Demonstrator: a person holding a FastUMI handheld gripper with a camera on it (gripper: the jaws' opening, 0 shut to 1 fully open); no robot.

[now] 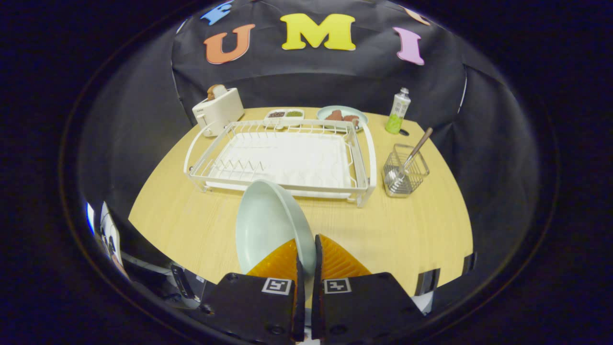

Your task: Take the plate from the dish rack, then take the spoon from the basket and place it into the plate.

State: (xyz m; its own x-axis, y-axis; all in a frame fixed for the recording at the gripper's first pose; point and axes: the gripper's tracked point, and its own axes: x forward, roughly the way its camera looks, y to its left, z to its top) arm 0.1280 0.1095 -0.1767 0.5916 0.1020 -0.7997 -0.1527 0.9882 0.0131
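My gripper [306,251] is shut on the rim of a pale green plate [268,225], which stands on edge and tilts left between the fingers, above the wooden table [191,225]. Beyond the plate lies the white wire dish rack [282,158] with a bare white drip tray. To the right of the rack stands a small wire basket [406,175], and the spoon [412,155] leans in it with its brown handle pointing up and to the right.
Behind the rack stand a white toaster [218,111] with bread in it, a small divided dish [285,115], a plate of brown food [342,116] and a green bottle [398,111]. Bare tabletop lies on both sides of the fingers.
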